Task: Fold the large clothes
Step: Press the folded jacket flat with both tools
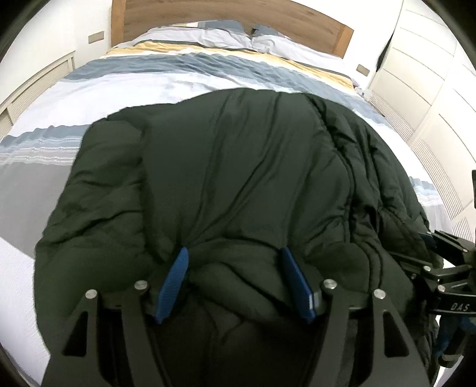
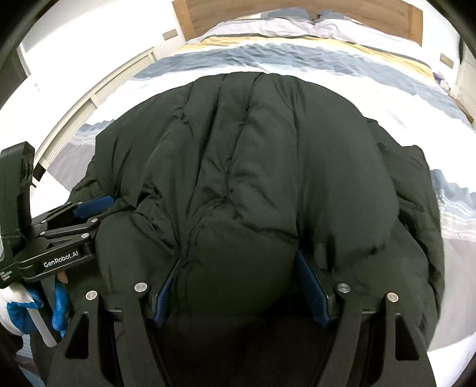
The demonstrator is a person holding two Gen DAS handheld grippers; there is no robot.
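A dark green padded jacket (image 1: pixel 238 163) (image 2: pixel 253 163) lies bunched on the bed, its near end gathered into a thick roll. My left gripper (image 1: pixel 234 250) has that puffy roll between its blue pads (image 1: pixel 175 282), and creases fan out from the left pad where it presses in. To the right, my right gripper (image 2: pixel 238 257) clamps the same near edge, with fabric bulging between its pads (image 2: pixel 312 288). Each gripper shows at the side of the other's view: the right gripper (image 1: pixel 422 247), the left gripper (image 2: pixel 110 207). Both stand side by side on the jacket's near end.
The striped duvet (image 1: pixel 148 77) (image 2: pixel 297 56) covers the bed beyond the jacket, with pillows and a wooden headboard (image 1: pixel 223 12) at the far end. White wardrobe doors (image 1: pixel 431 59) stand to the right and a slatted panel (image 1: pixel 29 86) to the left. A gloved hand (image 2: pixel 23 309) holds the left gripper.
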